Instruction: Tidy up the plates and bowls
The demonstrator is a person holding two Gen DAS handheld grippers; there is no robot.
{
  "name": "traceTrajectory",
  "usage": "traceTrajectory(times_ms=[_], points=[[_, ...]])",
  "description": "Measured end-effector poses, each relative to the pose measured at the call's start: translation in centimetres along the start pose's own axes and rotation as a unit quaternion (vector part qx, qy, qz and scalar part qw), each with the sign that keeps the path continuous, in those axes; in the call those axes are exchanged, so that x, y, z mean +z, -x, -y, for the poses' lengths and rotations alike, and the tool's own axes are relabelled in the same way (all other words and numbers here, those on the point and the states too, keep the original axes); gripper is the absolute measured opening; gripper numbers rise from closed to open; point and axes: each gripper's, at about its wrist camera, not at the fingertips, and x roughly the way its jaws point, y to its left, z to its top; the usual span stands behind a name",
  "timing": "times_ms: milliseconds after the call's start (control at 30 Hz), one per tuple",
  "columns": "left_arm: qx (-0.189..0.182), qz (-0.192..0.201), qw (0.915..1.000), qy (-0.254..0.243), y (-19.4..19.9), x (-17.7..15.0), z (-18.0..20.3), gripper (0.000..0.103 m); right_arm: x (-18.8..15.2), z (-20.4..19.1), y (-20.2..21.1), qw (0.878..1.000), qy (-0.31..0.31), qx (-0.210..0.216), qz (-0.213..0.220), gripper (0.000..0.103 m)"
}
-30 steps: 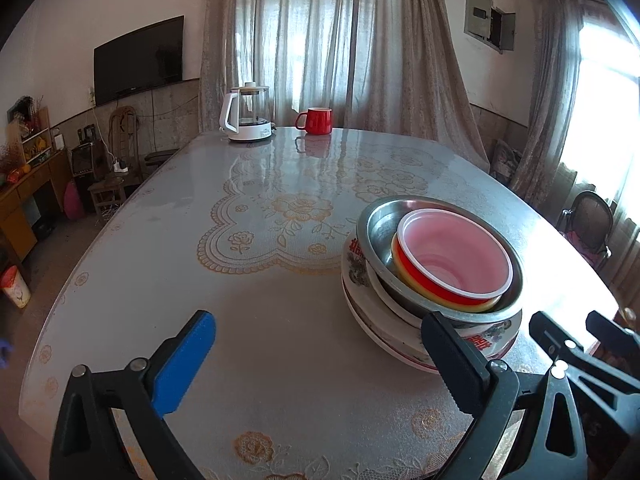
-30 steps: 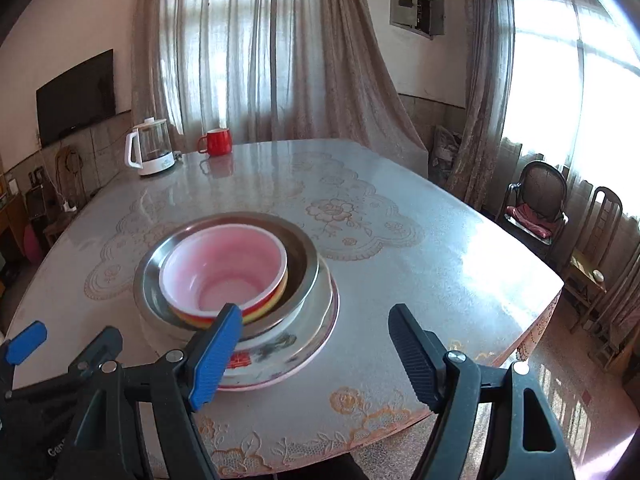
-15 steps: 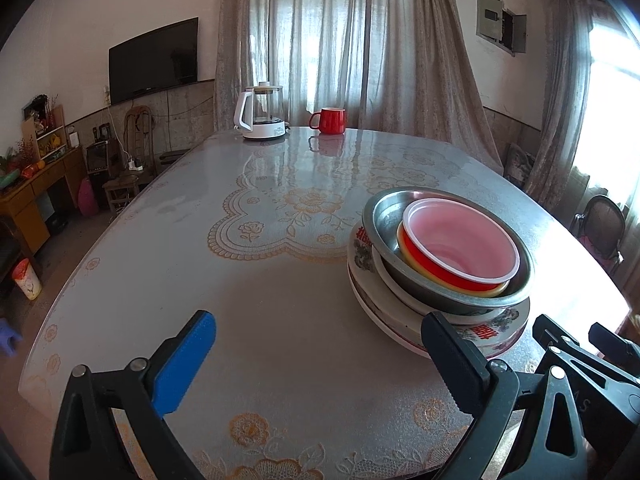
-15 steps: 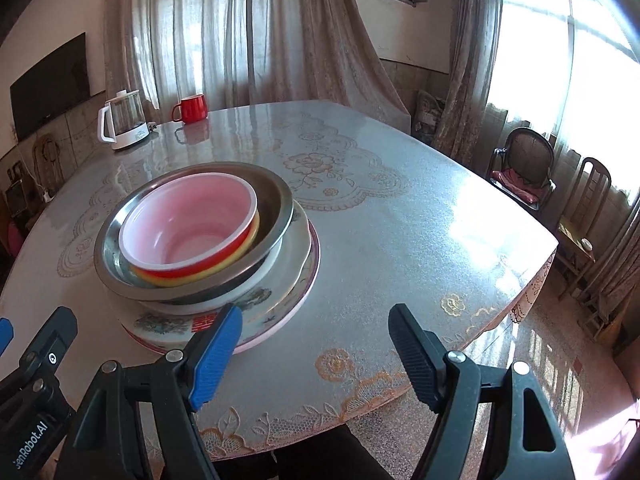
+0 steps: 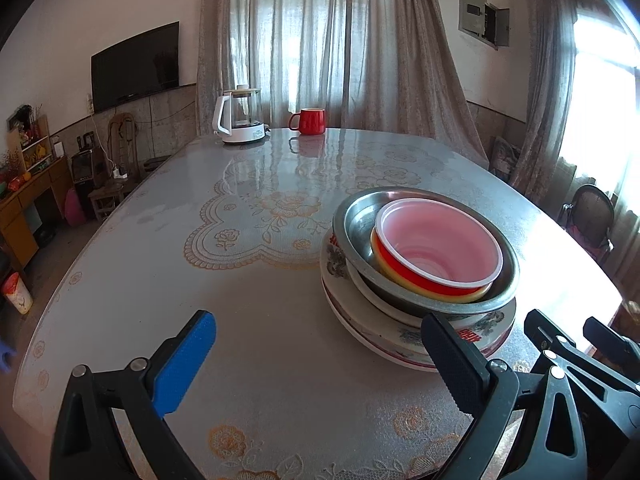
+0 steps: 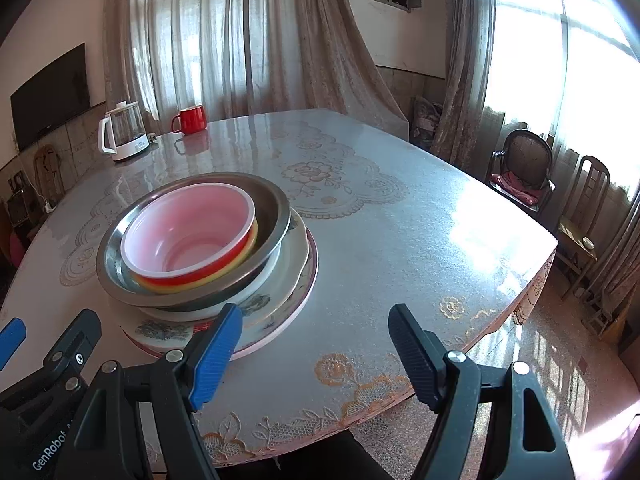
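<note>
A stack of dishes stands on the table near its front edge. On top is a pink bowl with a red outside [image 5: 438, 250] [image 6: 188, 236], nested in a yellow bowl, inside a steel bowl [image 5: 360, 220] [image 6: 272, 204]. Under these lie patterned plates [image 5: 400, 338] [image 6: 288, 276]. My left gripper [image 5: 320, 360] is open and empty, low over the table to the left of the stack. My right gripper [image 6: 316, 352] is open and empty, in front of the stack's right side.
A glass kettle [image 5: 240, 120] [image 6: 124, 130] and a red mug [image 5: 310, 121] [image 6: 191, 119] stand at the far end of the table [image 5: 200, 288]. The table's right edge [image 6: 532, 260] drops to the floor, with chairs [image 6: 520, 172] beyond it.
Both grippers have drawn back and tilted, so the stack sits a little higher and farther left in the right view. The stack has not moved. Both grippers stay open.
</note>
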Motion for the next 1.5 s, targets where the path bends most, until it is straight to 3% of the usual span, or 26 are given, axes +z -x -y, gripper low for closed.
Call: traceTrajectory(times_ms=[1400,1500], points=[[0.002,0.003,1.0,0.003,-0.26,0.09,-0.19,0.103,0.24,-0.15,-0.58,1.0,-0.001,0.007,-0.008,0.077],[0.008,0.012,0.9999,0.003,-0.19,-0.08,-0.18,0.098,0.29,-0.32,-0.67,1.0,0.004,0.008,-0.008,0.077]])
